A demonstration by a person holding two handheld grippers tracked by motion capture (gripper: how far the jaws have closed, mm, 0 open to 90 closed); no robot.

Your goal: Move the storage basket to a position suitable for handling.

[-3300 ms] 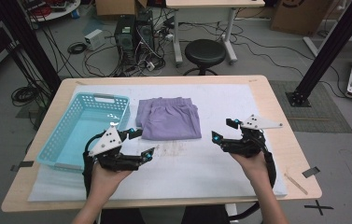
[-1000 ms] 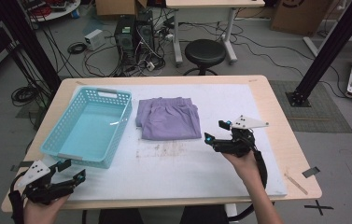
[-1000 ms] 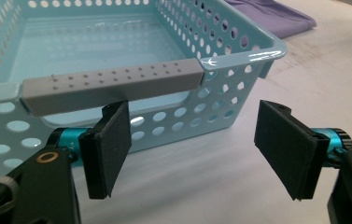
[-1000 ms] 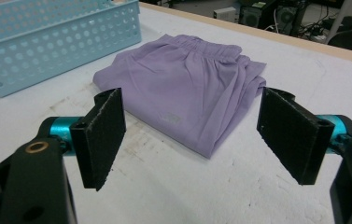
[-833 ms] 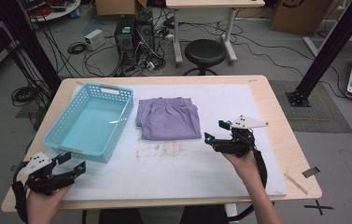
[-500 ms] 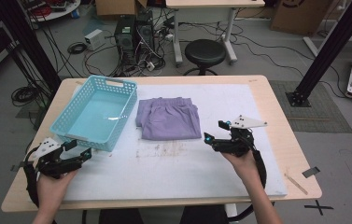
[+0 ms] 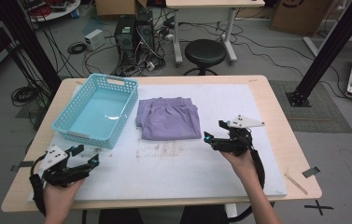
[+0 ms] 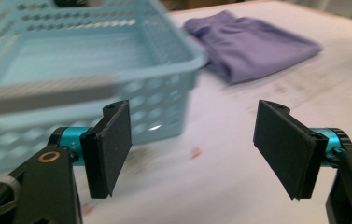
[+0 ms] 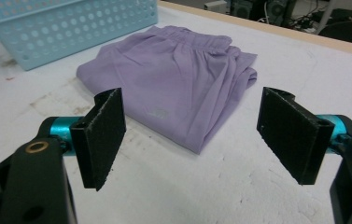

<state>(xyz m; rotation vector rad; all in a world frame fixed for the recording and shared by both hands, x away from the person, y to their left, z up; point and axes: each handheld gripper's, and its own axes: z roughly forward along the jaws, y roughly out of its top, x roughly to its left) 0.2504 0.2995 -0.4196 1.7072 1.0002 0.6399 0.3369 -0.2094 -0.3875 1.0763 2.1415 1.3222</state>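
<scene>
Hands low near the surface's (image 7: 267, 112) front edge: left claw (image 7: 81, 157) spread just beside the basket (image 7: 96, 109), right claw (image 7: 214, 133) spread toward folded purple shorts (image 7: 169, 118); its own view catches their waistband.

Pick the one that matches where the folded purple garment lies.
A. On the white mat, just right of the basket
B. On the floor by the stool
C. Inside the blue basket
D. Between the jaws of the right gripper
A: the high view shows the garment lying flat on the white mat beside the basket, whose inside holds nothing, and the right gripper stands off to its right with open jaws.
</scene>
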